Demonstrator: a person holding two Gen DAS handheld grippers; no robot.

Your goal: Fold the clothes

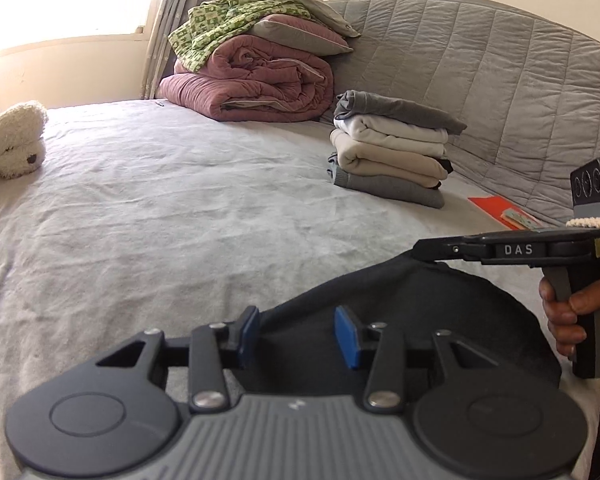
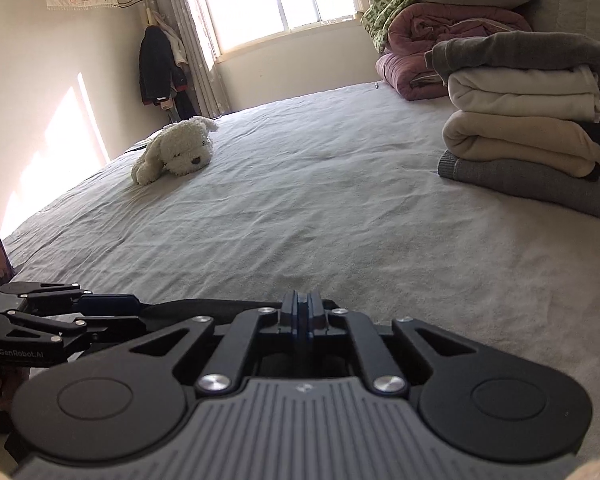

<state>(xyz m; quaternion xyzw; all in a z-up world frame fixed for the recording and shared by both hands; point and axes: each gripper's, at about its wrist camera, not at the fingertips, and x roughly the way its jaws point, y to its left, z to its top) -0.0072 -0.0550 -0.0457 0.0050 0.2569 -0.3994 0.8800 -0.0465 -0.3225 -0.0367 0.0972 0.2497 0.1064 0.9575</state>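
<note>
A dark garment (image 1: pixel 440 312) is held up just over the grey bed sheet (image 1: pixel 160 208) between my two grippers. In the left wrist view my left gripper (image 1: pixel 299 332) has its blue pads (image 1: pixel 250 330) apart with a thick fold of this garment filling the gap. Its taut top edge runs from the left pad up to my right gripper (image 1: pixel 422 251), which pinches that edge. In the right wrist view the right gripper (image 2: pixel 302 312) has its pads together on the dark garment (image 2: pixel 204 304). The left gripper (image 2: pixel 136 312) comes in from the left. A stack of folded clothes (image 1: pixel 392 152) stands further back.
The folded stack (image 2: pixel 524 132) sits near the quilted headboard (image 1: pixel 500 72). A pile of bedding and pillows (image 1: pixel 256 76) lies at the back. A white plush dog (image 2: pixel 176 152) rests on the sheet's far side. A red folder (image 1: pixel 496 206) lies by the headboard. A hand (image 1: pixel 568 312) holds the right gripper's handle.
</note>
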